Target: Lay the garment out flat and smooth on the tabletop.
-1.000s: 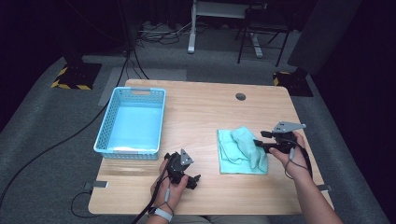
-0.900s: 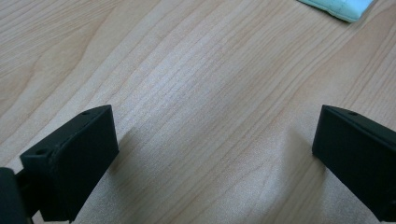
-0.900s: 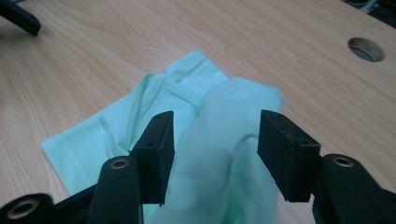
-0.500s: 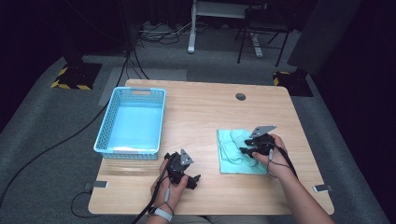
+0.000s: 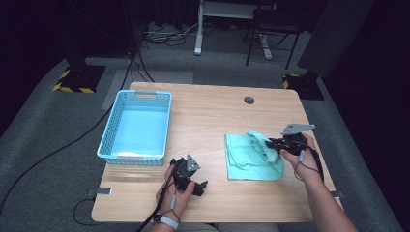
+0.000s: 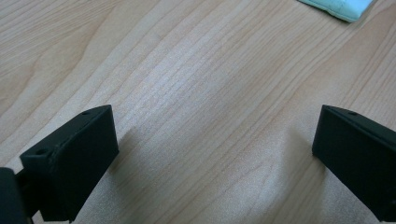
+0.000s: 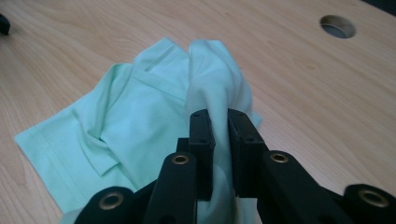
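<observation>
Shifted from the garment's right edge onto its raised fold, the right gripper (image 5: 271, 143) was closed on the crumpled mint-green cotton shirt (image 5: 251, 157) at centre-right, the empty, wide-open left gripper (image 5: 200, 187) farther off, lower left.

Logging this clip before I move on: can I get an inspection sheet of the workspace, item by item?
Surface: wooden table, round cable hole near its far edge.
Job's things: mint-green garment, partly folded, right of centre.
Clutter: light blue basket at left, nothing seen inside.
Grippers: right gripper has just been closing, pinched on a raised fold of the garment; left gripper open over bare wood.
Cables: black cable across the floor at left.
Surroundings: grey carpet, dark room, desk legs behind.
</observation>
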Demonstrator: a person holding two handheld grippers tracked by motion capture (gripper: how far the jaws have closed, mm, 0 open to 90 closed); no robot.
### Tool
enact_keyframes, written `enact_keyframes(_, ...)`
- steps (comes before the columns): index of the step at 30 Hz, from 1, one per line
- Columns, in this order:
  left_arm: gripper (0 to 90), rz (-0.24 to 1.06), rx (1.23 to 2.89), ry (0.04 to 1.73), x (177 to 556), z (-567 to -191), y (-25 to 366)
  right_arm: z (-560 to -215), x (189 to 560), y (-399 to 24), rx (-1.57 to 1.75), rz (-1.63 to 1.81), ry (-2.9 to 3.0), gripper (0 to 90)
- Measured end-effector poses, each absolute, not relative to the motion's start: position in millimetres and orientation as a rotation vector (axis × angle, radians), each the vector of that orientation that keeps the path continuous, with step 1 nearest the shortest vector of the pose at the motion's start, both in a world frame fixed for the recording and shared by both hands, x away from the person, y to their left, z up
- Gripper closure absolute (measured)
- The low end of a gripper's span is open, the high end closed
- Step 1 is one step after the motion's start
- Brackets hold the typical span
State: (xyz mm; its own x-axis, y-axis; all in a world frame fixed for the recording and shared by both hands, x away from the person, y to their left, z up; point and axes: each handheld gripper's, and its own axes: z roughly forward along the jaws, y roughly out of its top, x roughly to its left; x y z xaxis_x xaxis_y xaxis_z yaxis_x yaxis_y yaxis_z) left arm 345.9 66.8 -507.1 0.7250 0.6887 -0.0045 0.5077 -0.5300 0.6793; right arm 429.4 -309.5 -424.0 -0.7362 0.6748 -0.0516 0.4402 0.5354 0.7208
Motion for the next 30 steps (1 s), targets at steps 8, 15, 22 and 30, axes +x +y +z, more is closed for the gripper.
enact_keyframes(8,0.2,0.347,2.251,0.901,345.9,-507.1,66.8,-422.5,431.8,-356.3,1.107,0.962,2.348,70.3)
enact_keyframes(15,0.1,0.347,2.251,0.901,346.0,-507.1,66.8,-425.4,427.1,-368.2,1.172,0.948,2.262,48.3)
enact_keyframes(22,0.2,0.347,2.251,0.901,345.9,-507.1,66.8,-437.1,435.5,-356.0,1.168,0.888,2.315,45.1)
enact_keyframes(30,0.2,0.346,2.250,0.904,345.4,-507.1,66.8,-465.4,451.4,-350.2,1.184,0.726,2.407,61.0)
